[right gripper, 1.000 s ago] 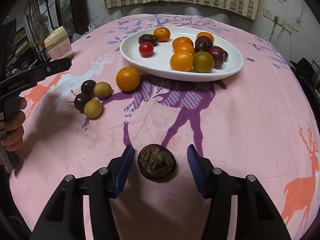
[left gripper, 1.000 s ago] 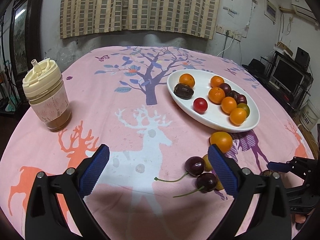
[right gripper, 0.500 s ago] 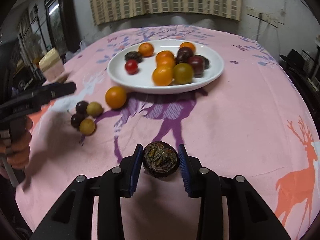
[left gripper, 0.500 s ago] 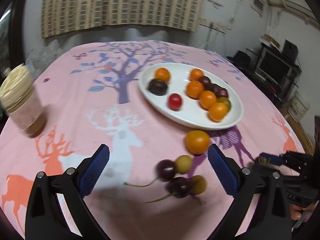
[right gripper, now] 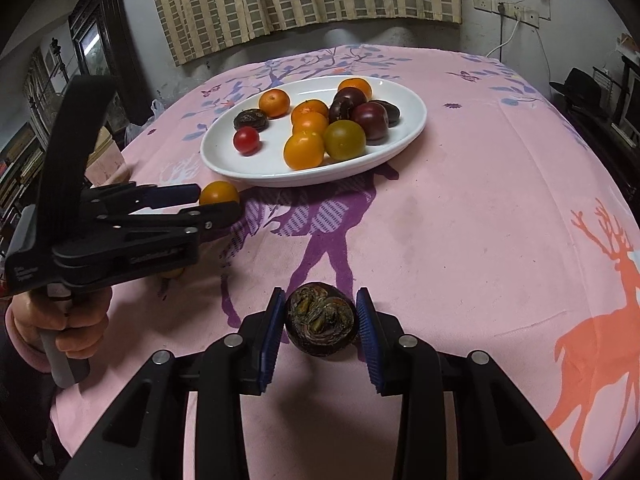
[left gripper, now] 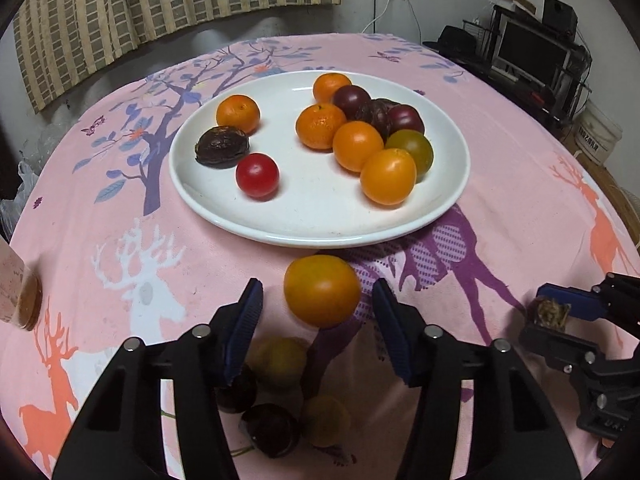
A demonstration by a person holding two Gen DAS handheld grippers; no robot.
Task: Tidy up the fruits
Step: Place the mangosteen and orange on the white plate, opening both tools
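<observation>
A white oval plate (left gripper: 320, 224) holds several oranges, dark plums, a red tomato and a wrinkled dark fruit. A loose orange tomato (left gripper: 322, 290) lies on the pink cloth just in front of the plate. My left gripper (left gripper: 318, 312) is open with its jaws on either side of the tomato, apart from it. Two dark cherries (left gripper: 270, 428) and two yellow fruits (left gripper: 280, 362) lie under it. My right gripper (right gripper: 320, 322) is shut on a dark wrinkled fruit (right gripper: 321, 325), lifted off the cloth. The right gripper also shows in the left wrist view (left gripper: 550, 312).
A cup with brown contents (left gripper: 18, 300) stands at the left table edge. The left gripper and the hand holding it (right gripper: 120, 224) fill the left of the right wrist view. The round table drops away on all sides.
My left gripper moved forward and its jaws narrowed around the orange tomato. My right gripper closed on the dark wrinkled fruit and lifted it.
</observation>
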